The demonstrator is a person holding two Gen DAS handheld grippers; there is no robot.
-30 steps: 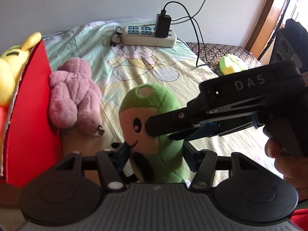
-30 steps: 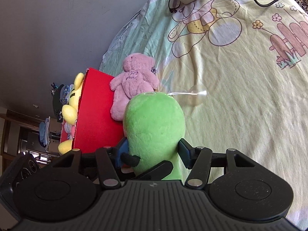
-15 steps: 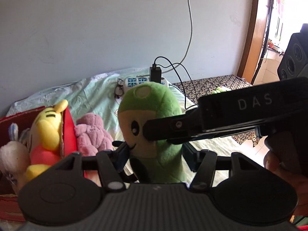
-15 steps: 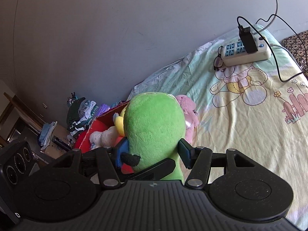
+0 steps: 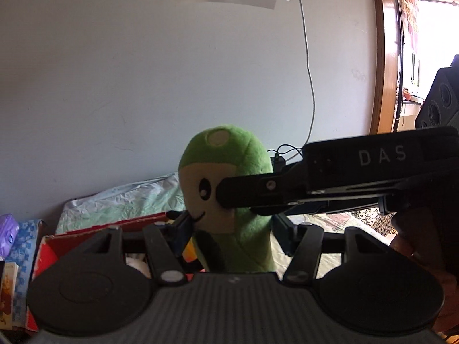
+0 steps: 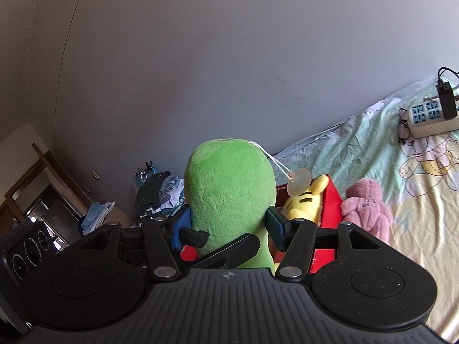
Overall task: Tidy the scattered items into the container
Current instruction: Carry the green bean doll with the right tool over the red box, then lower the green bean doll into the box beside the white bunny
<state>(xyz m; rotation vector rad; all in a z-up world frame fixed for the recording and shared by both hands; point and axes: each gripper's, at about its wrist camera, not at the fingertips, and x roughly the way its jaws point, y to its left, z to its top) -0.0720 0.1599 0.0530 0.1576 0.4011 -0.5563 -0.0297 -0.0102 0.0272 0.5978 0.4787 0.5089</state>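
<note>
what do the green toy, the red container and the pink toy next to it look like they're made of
Green toy: soft plush, short fuzzy pile, dented where the pads squeeze it. Red container: probably cardboard, with thin flat walls and a matte red face; can't be sure. Pink toy: plush with a longer, shaggier pile.

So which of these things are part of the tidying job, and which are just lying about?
Part of the job:
green plush toy, gripped by both hand-held grippers
red box
yellow plush in the box
pink plush on the bed beside the box

Lying about:
power strip
glasses
clothes pile
</note>
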